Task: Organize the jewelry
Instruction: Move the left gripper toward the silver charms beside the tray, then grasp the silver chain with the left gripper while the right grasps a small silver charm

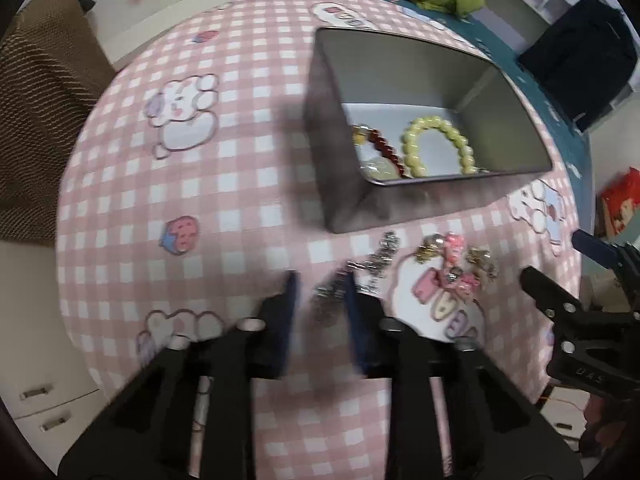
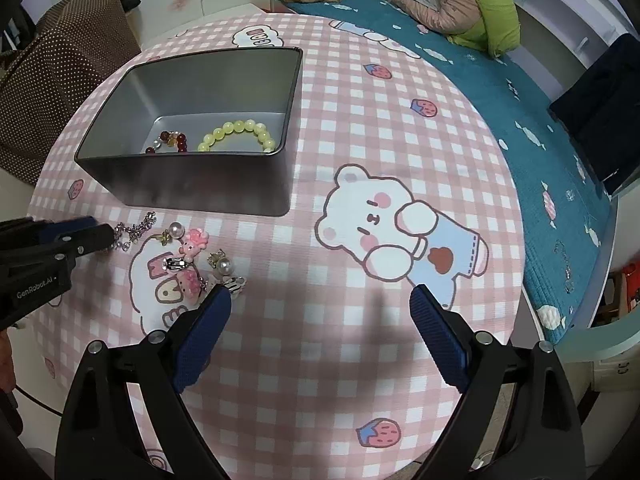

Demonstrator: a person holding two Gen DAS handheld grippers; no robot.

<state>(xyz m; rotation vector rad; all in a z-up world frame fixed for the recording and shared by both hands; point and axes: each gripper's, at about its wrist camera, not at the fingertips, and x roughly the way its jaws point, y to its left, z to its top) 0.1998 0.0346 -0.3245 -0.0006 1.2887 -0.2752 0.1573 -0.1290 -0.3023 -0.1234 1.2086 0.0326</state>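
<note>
A grey metal tin (image 1: 352, 208) (image 2: 192, 188) stands on the pink checked table. Inside lie a yellow bead bracelet (image 1: 436, 144) (image 2: 236, 132) and a dark red bead bracelet (image 1: 384, 148) (image 2: 172, 140). A silver chain bracelet (image 1: 360, 276) (image 2: 132, 232) lies in front of the tin. My left gripper (image 1: 322, 292) (image 2: 100, 232) is open, its jaws on either side of the chain's near end. Beside the chain lie pink hair clips (image 1: 456, 268) (image 2: 188, 264) and pearl earrings (image 2: 224, 266). My right gripper (image 2: 320, 308) is open and empty, right of the clips.
A bed with a teal cover (image 2: 540, 120) and a pink and green quilt (image 2: 460, 4) runs along the table's far and right side. A brown dotted bag (image 2: 60, 80) stands at the left. The table's edge curves close behind both grippers.
</note>
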